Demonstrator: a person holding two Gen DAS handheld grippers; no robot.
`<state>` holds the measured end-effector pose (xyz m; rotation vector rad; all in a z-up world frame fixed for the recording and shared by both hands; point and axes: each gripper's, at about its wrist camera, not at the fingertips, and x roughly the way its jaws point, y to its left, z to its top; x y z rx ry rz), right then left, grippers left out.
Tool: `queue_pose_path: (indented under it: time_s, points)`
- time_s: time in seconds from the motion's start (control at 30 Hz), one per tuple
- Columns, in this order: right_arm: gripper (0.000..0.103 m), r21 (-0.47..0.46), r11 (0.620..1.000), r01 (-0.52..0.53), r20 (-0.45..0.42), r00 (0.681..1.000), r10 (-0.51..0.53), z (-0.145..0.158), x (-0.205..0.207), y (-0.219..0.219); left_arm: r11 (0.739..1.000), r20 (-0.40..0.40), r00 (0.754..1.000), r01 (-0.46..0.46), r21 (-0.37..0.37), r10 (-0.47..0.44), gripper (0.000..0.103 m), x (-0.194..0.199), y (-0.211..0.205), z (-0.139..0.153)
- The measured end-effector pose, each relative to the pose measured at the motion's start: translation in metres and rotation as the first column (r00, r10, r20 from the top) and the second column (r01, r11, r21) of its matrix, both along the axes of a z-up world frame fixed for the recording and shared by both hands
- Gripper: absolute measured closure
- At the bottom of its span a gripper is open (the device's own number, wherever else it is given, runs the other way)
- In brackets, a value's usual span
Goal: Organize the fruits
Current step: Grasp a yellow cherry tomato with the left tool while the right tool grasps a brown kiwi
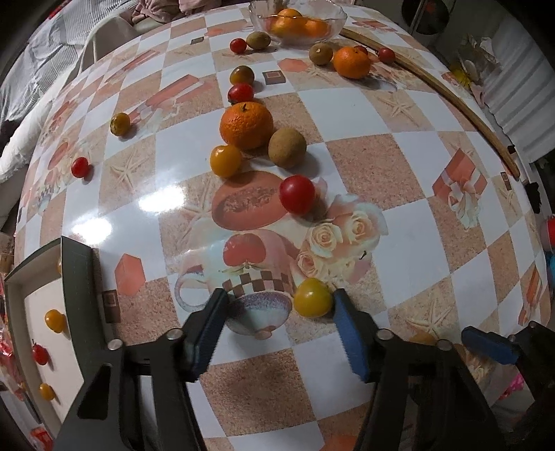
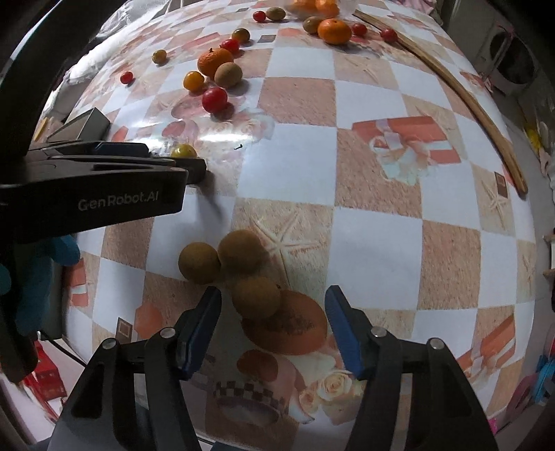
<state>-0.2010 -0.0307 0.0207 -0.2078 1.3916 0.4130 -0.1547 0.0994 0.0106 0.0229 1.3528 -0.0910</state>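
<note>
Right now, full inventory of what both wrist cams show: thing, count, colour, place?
table: one, orange-white checked cloth, under everything
glass bowl: one, clear, far edge, holding oranges
loose oranges: two, orange, one mid-table, one near the bowl
kiwis: at least six, brown; three clustered ahead of the right gripper, one beside the mid-table orange, two near the bowl
small tomatoes: many, red and yellow, scattered across the table
yellow tomato: one, by the left gripper's right finger
tray: one, white with dark rim, left edge, holding small tomatoes
wooden stick: one, tan, right side
left hand-held gripper: open
right hand-held gripper: open
</note>
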Motion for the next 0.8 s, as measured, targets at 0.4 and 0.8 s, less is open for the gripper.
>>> queue_pose_path:
  time_s: [0.4,0.8]
  points:
    - [0.073,0.013,0.996,0.088,-0.036,0.996,-0.087,0.003,0.01,-0.011,0.994,0.001,1.0,-0.022,-0.107,0.023,0.08,0.007,0.001,0.014]
    - [0.073,0.058,0.988,0.14,-0.031,0.99,-0.138,0.021,0.025,-0.017,0.991,0.048,0.998,-0.039,-0.126,0.045,0.08,-0.003,0.029,0.039]
